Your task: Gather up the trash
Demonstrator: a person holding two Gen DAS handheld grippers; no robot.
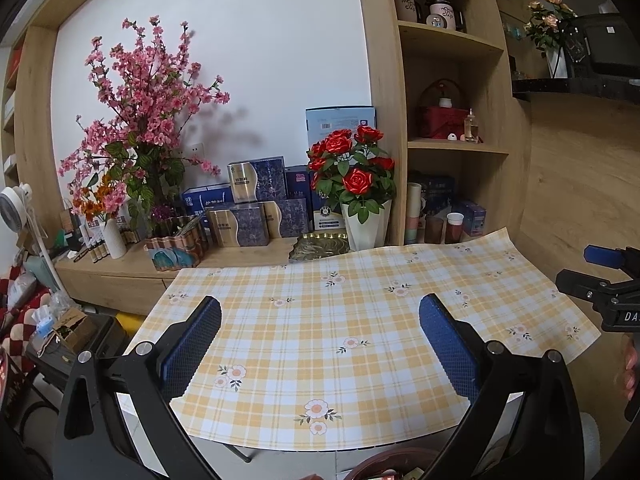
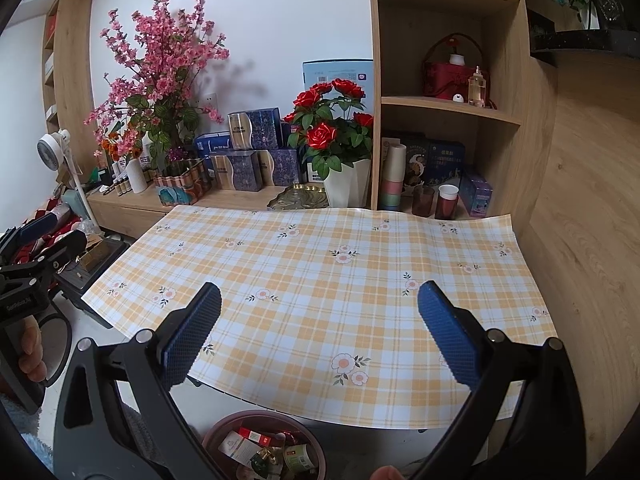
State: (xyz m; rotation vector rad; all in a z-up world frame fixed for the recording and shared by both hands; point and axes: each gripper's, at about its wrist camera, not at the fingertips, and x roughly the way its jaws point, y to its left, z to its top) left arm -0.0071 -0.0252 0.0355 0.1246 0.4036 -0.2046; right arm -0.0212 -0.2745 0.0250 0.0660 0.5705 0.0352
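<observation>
I've got both grippers over the checked tablecloth (image 2: 320,280): left gripper (image 1: 320,344) spread wide, nothing btwn pads; right gripper (image 2: 320,336) same. Trash sits in the round bin (image 2: 264,446) below table's near edge: cartons, a small can.

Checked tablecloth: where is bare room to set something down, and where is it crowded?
The whole checked tablecloth lies bare, from the near edge above the trash bin to the far edge. Crowded: the wooden ledge behind, with boxes, rose pot and cups.
</observation>
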